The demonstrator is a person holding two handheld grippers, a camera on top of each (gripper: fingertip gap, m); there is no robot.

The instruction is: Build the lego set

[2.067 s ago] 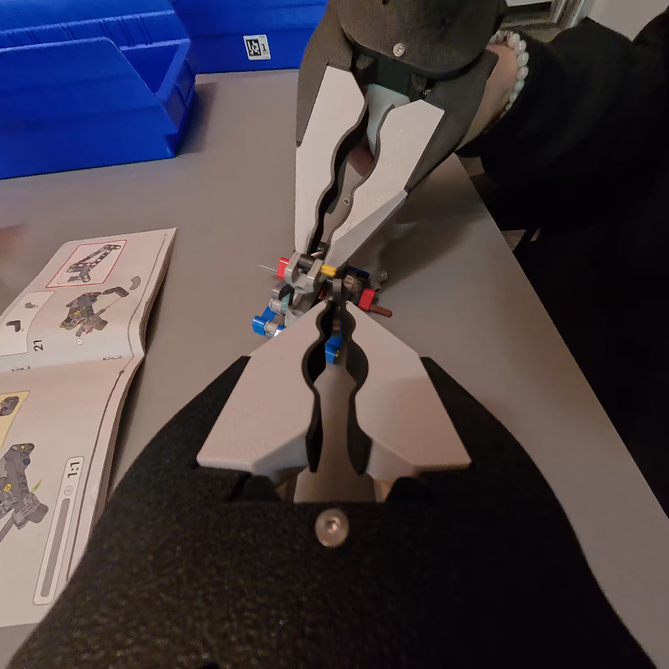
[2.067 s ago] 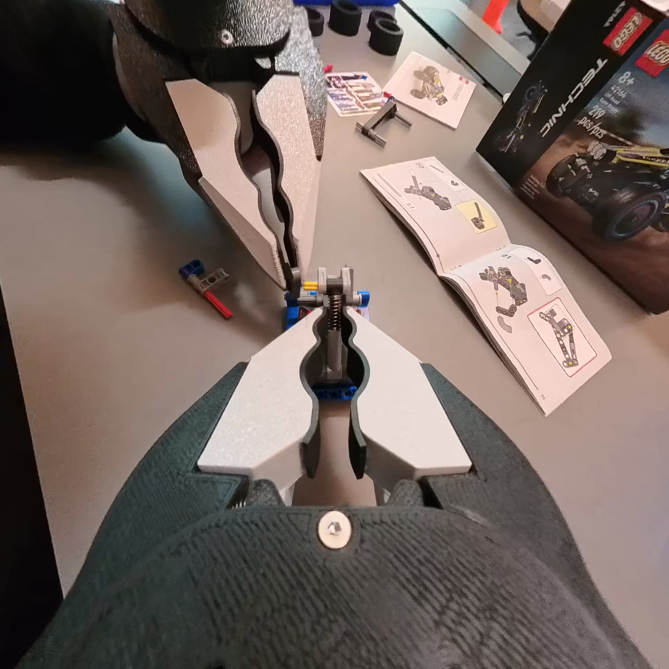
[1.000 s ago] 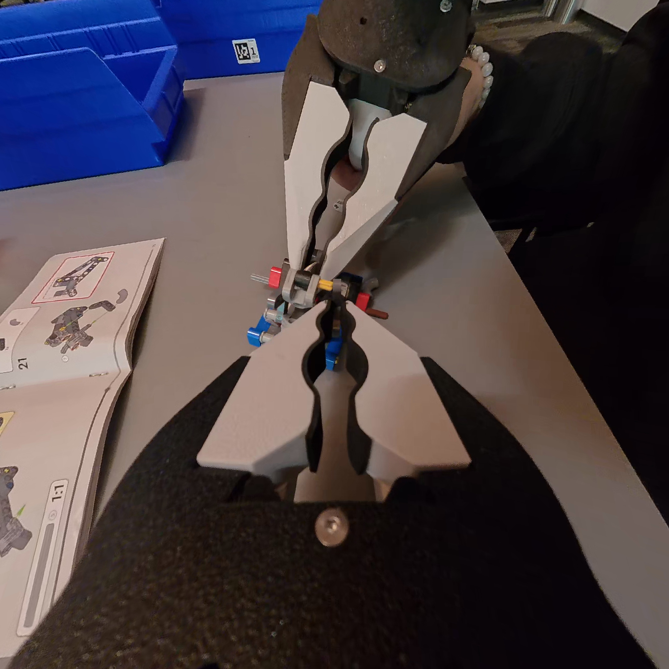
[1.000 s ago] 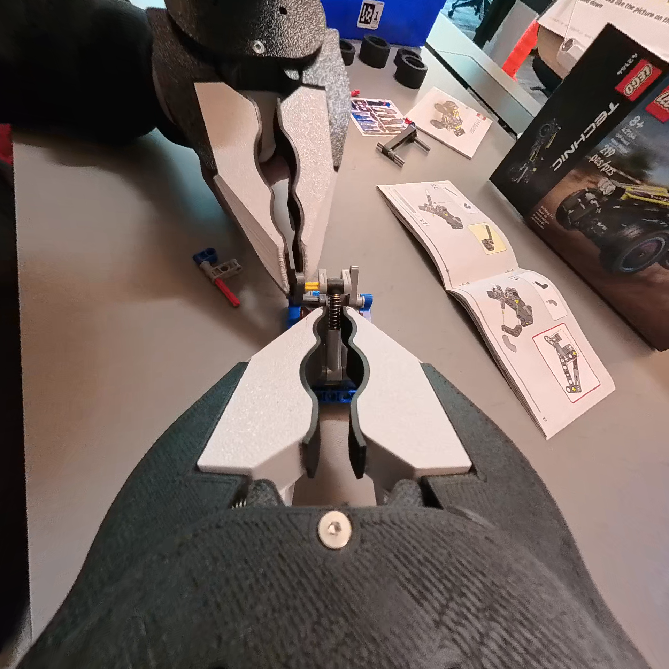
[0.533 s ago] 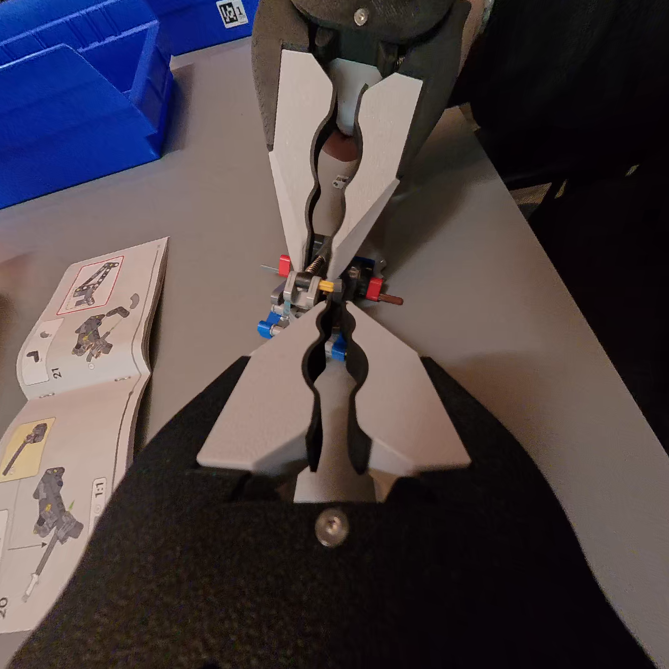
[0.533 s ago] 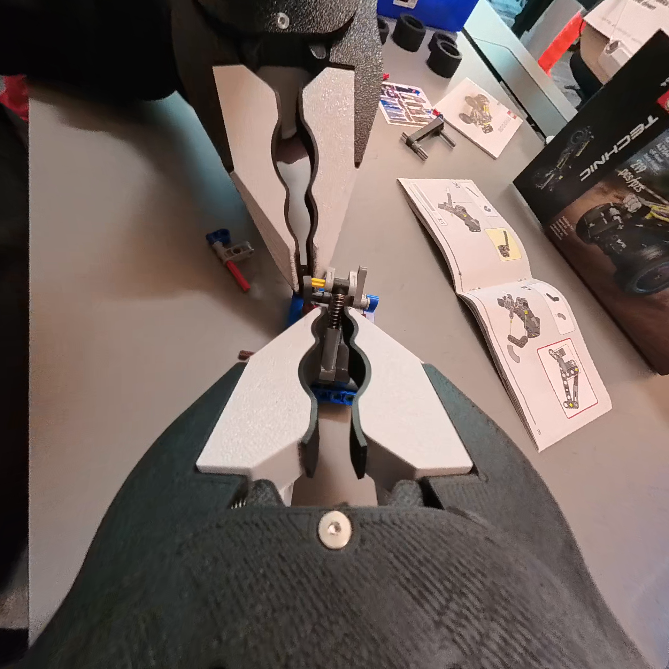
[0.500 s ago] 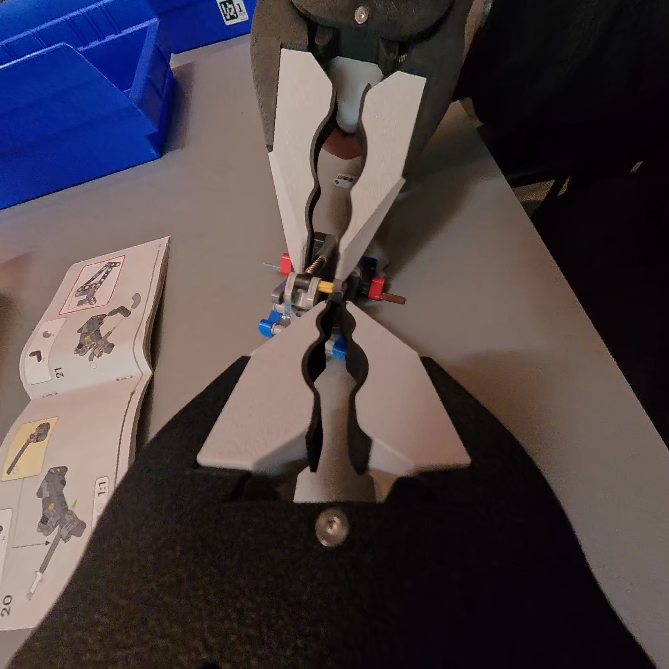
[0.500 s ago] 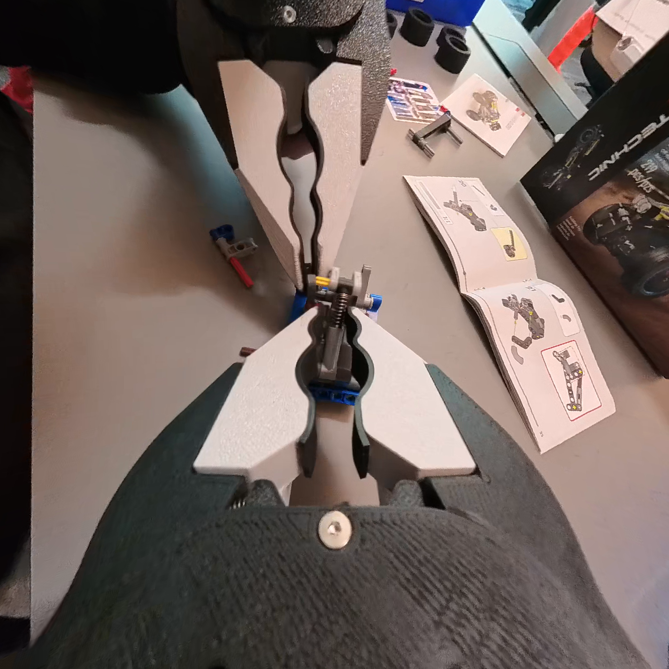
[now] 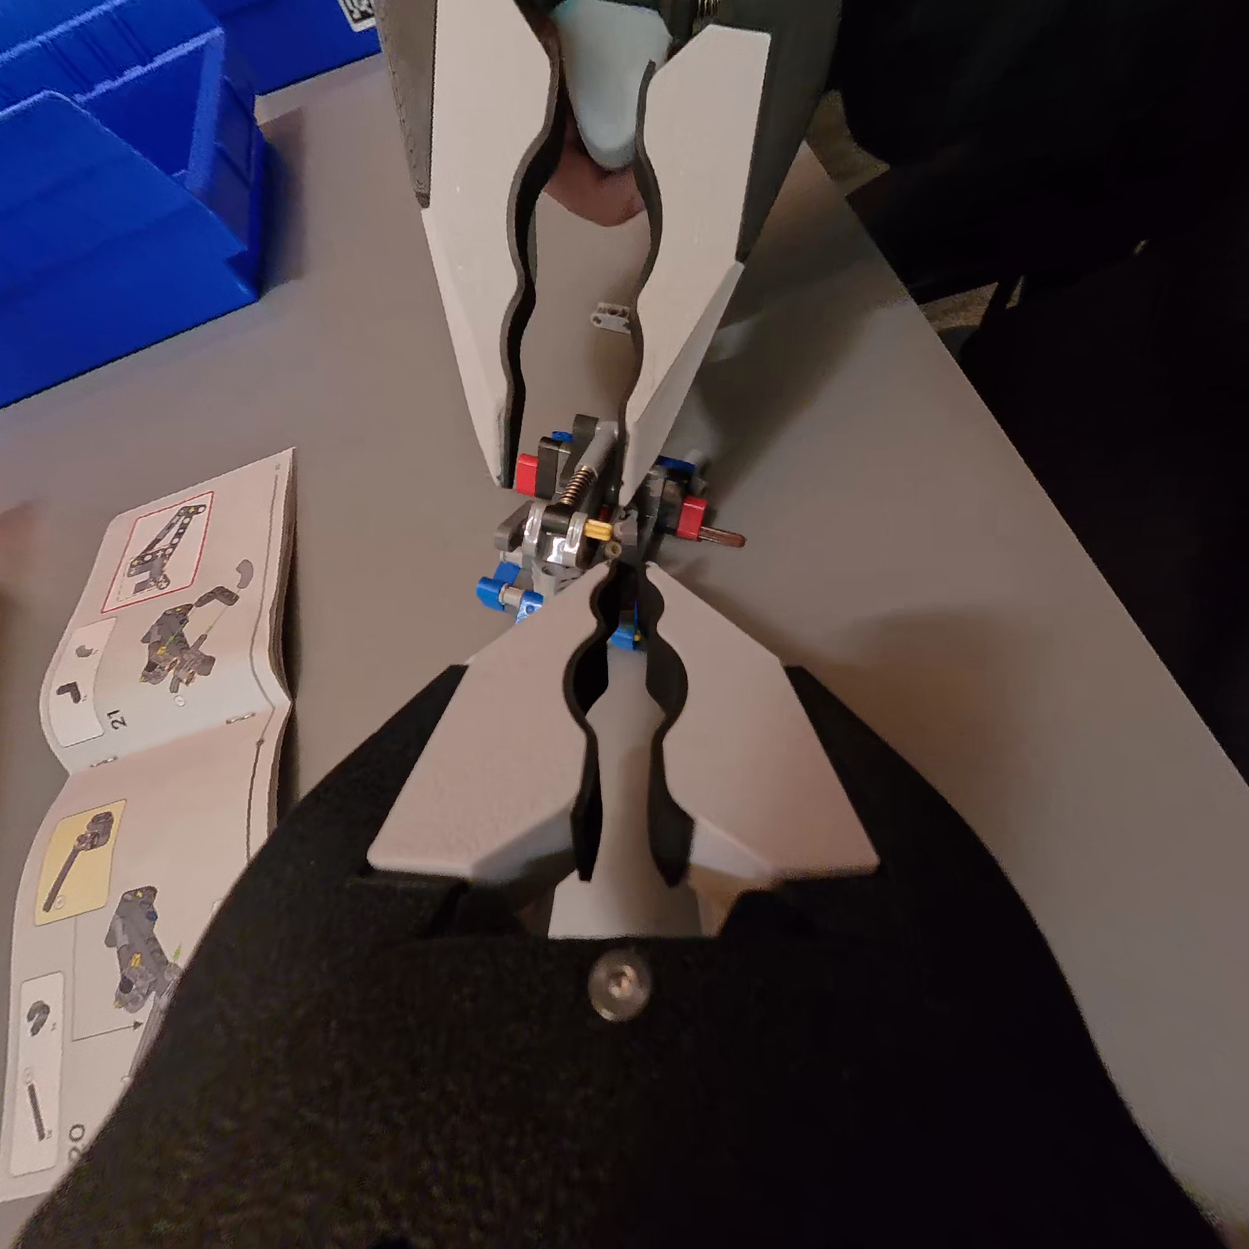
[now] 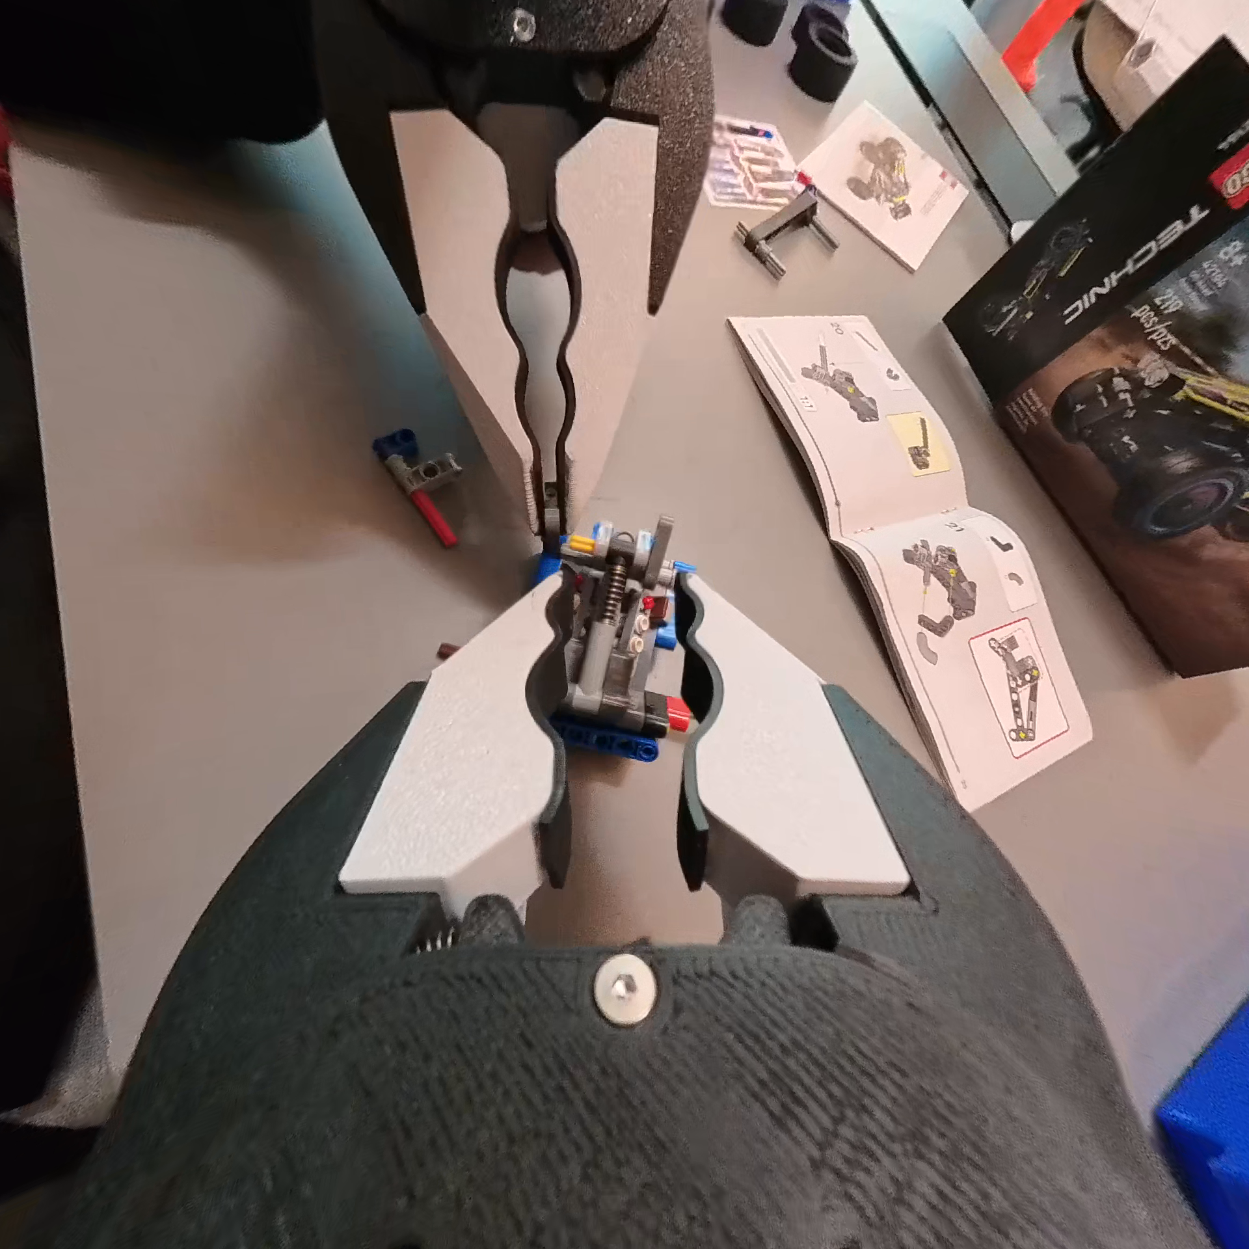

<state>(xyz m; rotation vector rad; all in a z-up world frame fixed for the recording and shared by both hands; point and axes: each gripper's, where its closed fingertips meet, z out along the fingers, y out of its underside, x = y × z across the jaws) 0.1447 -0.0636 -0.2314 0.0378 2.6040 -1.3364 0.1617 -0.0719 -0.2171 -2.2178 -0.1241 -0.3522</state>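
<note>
Printed matter in view, wording not copied:
Open instruction booklet (image 9: 169, 676) on the counter (image 9: 378, 378): page and step numbers beside the diagrams. Blue bin (image 9: 135, 203): square black-and-white code tag (image 9: 361, 7) on the one behind. Black toy box (image 10: 1115, 338): brand logo, product lettering, piece count. Sticker sheet (image 10: 743, 162) and small leaflet (image 10: 878, 182): print too small to read.

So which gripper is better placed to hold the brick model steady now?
Probably the left gripper: its fingers are pinched shut on a grey part of the brick model, while the right gripper stands open around it.
</note>
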